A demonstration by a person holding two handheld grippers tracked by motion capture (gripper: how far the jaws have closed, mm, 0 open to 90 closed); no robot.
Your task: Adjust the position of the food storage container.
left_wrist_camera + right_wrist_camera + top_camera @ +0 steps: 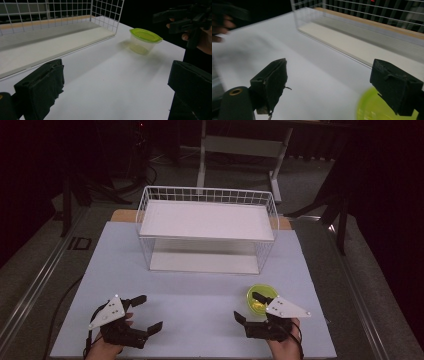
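Right tongs (250,307) wide beside container (261,299)

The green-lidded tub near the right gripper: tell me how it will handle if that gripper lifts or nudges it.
The tub looks like thin clear plastic with nothing visible inside, so probably light and apt to slide on the smooth white table if nudged. Its walls may flex under the jaws. It narrows toward the base, so a push near the lime lid might tip it.
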